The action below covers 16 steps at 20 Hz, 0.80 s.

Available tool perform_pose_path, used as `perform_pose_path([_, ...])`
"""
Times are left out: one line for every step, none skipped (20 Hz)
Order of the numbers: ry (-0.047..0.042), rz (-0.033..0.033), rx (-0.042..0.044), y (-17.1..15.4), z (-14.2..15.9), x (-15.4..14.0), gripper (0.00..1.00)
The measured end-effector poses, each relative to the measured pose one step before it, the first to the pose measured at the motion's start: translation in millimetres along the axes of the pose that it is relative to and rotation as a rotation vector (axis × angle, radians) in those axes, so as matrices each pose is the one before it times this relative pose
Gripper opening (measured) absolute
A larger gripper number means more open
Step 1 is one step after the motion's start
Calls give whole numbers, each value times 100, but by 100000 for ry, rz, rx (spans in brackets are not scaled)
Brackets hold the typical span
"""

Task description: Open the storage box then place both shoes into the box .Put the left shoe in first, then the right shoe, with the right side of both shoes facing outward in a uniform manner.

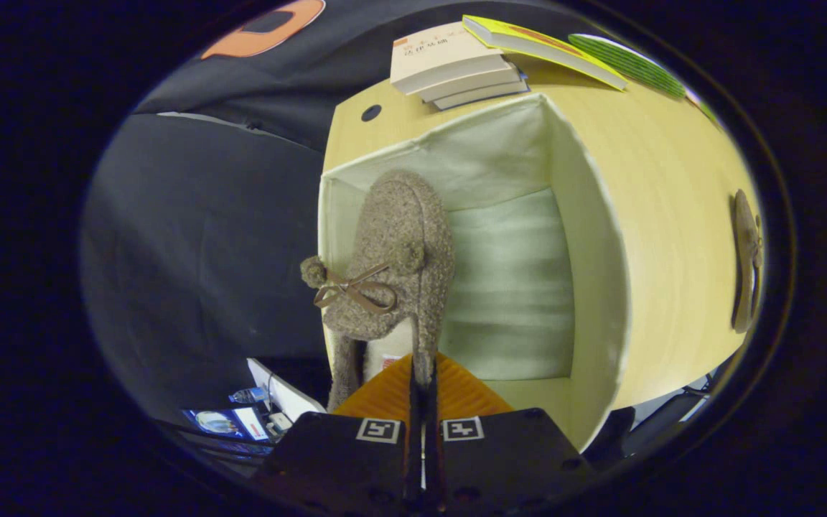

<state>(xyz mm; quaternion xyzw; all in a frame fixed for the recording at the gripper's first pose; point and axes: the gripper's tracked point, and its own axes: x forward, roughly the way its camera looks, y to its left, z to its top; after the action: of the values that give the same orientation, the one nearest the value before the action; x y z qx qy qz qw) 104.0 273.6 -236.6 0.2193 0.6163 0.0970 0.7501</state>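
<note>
Claw (422, 384) pinched nearly closed on rim of brown knit shoe (395, 258), hanging just ahead over open white storage box (586, 237). Second shoe (746, 262) lies on wooden desk (672, 187), well off right.

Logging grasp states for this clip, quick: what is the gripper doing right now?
Gripper: shut on the brown shoe, fingers pinching its heel edge, holding it over the open storage box.
</note>
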Motion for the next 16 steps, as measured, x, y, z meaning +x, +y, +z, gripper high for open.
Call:
perform_pose_path([646, -78, 70, -94, -90, 294, 11])
perform_pose_path([466, 36, 488, -116, -93, 156, 12])
perform_pose_path([426, 429, 613, -67, -83, 137, 13])
perform_pose_path([189, 829, 642, 50, -138, 44, 14])
perform_pose_path([-74, 1540, 605, 185, -15, -74, 17])
perform_pose_path([-315, 1682, 256, 255, -64, -4, 21])
perform_pose_path([521, 2212, 134, 378, -175, -302, 30])
perform_pose_path([252, 1770, -60, 405, -276, -234, 35])
perform_pose_path([-129, 607, -794, 294, 27, -363, 45])
perform_pose_path([-994, -281, -1812, 5, 18, -404, 55])
perform_pose_path([-1843, -1597, -3082, -165, 140, -529, 65])
perform_pose_path([-2375, -1190, -3443, -100, 100, -814, 70])
perform_pose_path([-2571, -988, -3843, 0, 115, -750, 75])
perform_pose_path([-2248, -959, -3459, 51, 2, -964, 81])
perform_pose_path([-2080, -398, -2853, 114, 115, -874, 82])
perform_pose_path([-1485, 48, -1956, 282, -110, -1061, 84])
